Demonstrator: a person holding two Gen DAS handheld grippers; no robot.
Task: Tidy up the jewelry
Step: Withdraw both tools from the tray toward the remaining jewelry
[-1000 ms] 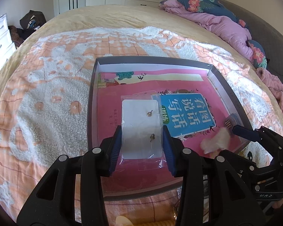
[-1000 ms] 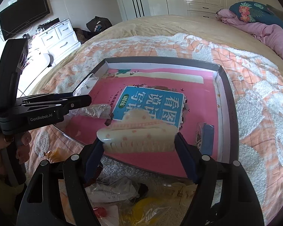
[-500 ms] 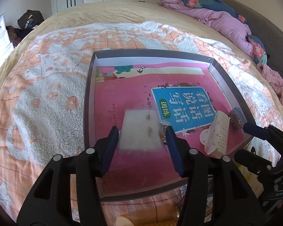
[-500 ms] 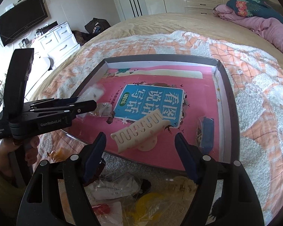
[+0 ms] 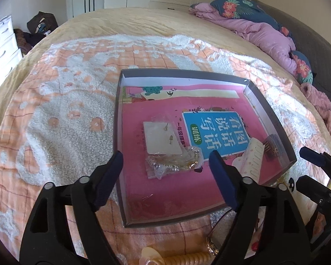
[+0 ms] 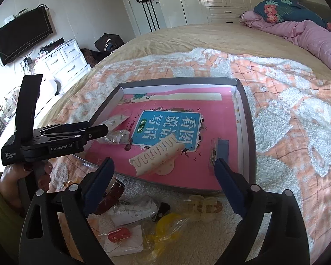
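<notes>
Inside the shallow grey tray (image 5: 269, 112), a white earring card (image 5: 161, 140) in a clear sleeve lies flat on the pink book cover, two small earrings pinned to it. Just below it, touching its lower edge, sits a crumpled clear bag of beads (image 5: 175, 163). Over by the tray's right wall, the cream claw clip (image 6: 157, 155) rests on its side, teeth up, across the blue title panel's corner. Beside it, a small packet with a dark blue card (image 6: 221, 149) lies flat against the wall.
</notes>
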